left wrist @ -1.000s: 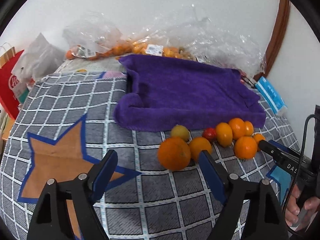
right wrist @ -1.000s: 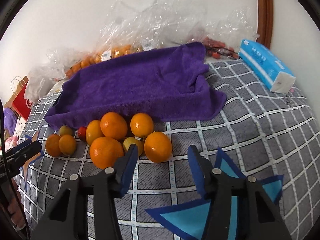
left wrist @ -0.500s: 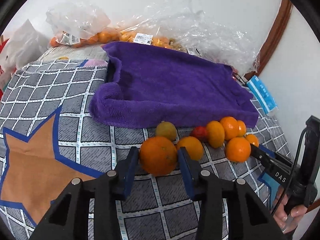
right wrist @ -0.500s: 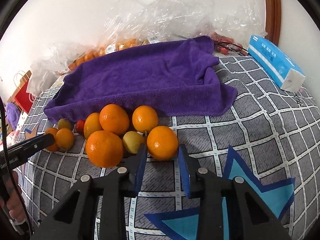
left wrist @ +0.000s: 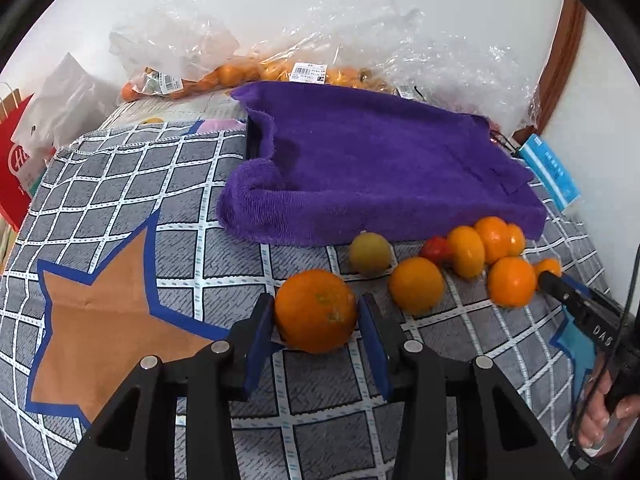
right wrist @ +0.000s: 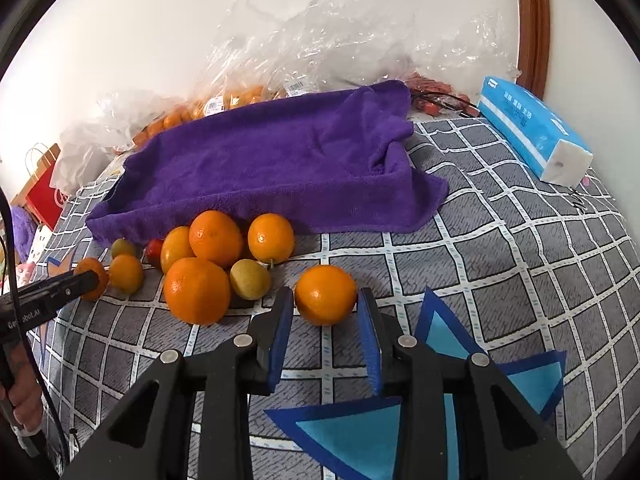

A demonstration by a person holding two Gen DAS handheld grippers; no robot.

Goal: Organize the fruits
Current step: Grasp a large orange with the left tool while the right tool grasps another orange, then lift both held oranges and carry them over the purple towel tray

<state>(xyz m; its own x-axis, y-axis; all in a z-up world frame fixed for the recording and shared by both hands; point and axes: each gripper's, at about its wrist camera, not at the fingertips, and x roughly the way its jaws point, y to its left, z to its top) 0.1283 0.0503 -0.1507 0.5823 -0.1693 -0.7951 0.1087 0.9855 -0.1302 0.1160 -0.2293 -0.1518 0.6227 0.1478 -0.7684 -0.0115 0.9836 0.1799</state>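
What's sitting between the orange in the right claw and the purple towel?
In the right wrist view, only bare checked cloth lies between that orange and the purple towel; the right claw grips it.

Grey grid cloth (right wrist: 500, 248) with star patches covers the surface. Blue tissue pack (right wrist: 532, 140) at 2 o'clock, red paper bag (left wrist: 16, 168) at 9, crumpled clear plastic (right wrist: 360, 40) at 12.

Both grippers are pointed downward; the left gripper (left wrist: 316, 316) and right gripper (right wrist: 325, 304) are each clamped, jaws just closed.
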